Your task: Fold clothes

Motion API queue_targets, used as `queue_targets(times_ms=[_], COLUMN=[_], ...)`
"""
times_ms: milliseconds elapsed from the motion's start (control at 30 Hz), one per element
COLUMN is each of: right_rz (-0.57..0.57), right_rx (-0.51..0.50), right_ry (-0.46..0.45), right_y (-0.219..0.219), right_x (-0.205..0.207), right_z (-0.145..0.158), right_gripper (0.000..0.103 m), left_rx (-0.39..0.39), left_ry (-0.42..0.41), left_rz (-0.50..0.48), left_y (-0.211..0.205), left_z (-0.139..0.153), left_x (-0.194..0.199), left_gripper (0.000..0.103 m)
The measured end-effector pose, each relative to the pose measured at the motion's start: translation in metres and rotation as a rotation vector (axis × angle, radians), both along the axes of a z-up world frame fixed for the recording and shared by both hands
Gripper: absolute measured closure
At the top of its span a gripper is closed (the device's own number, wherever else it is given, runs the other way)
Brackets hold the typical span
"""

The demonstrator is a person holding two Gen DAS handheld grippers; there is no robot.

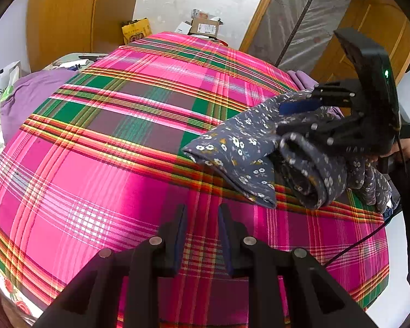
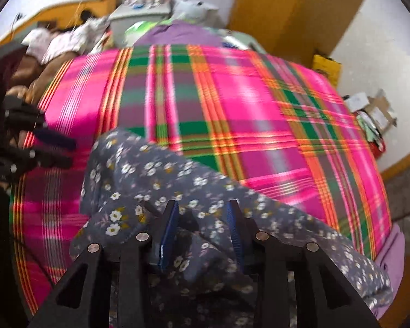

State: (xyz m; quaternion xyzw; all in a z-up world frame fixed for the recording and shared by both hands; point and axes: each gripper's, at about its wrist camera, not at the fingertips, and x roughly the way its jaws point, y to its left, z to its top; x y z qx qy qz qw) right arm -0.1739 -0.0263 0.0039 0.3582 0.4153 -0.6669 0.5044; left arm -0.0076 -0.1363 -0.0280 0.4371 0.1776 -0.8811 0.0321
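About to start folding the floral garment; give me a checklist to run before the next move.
1. Left gripper empty, with a gap between its pads: ok.
2. Floral garment lies flat: not ok, bunched and rolled.
3. Right gripper clamps the fabric: cannot tell; cloth lies between the pads, but no pinch shows.
4. Plaid sheet bare beside the garment for spreading: ok.
5. The two grippers apart from each other: ok.
6. Right wrist view sharp: not ok, blurred.
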Motion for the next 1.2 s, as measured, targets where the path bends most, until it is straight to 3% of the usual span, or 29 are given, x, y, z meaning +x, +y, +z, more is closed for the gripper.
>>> queue_targets(times_ms=[300,500,533,567,600,700,800,867,933,1033,1200], right_rz=[0.097,0.085,0.074,0.063,0.056,-0.066,-0.334,-0.51,-0.621,-0.597,-0.405], right_rx=[0.025,0.065,0.056,0.045,0.028,-0.091,-0.253,-0.317,-0.299,-0.305,-0.305], right_ry=[-0.069,-0.072,-0.063,-0.051,-0.034,0.101,0.244,0.277,0.255,0.215,0.12], right_y=[0.011,-0.004,-0.005,-0.006,-0.006,0.001,0.021,0.037,0.055,0.08,0.104], right_x=[0.016,0.018,0.016,0.014,0.013,-0.005,-0.045,-0.075,-0.096,-0.091,-0.037], right_z=[0.0,-0.015,-0.014,-0.013,-0.01,0.015,0.056,0.078,0.087,0.091,0.077], right_gripper=[0.065,0.066,0.074,0.09,0.092,0.094,0.095,0.092,0.089,0.065,0.064], left_rx=[0.006,0.008,0.007,0.006,0.005,0.003,0.012,0.026,0.044,0.074,0.119], left_ry=[0.013,0.011,0.012,0.013,0.014,0.018,0.024,0.032,0.044,0.066,0.075], left_rz=[0.008,0.002,0.003,0.003,0.004,0.006,0.006,-0.002,-0.016,-0.04,-0.061], left_y=[-0.006,-0.005,-0.005,-0.005,-0.005,-0.006,-0.006,-0.005,-0.003,-0.002,0.003], left_z=[0.003,0.003,0.003,0.003,0.004,0.005,0.005,0.006,0.008,0.011,0.011], left_x=[0.003,0.002,0.002,0.002,0.003,0.003,0.003,0.002,0.002,0.002,0.0], left_gripper=[0.08,0.08,0.08,0.08,0.08,0.08,0.08,0.08,0.077,0.072,0.069])
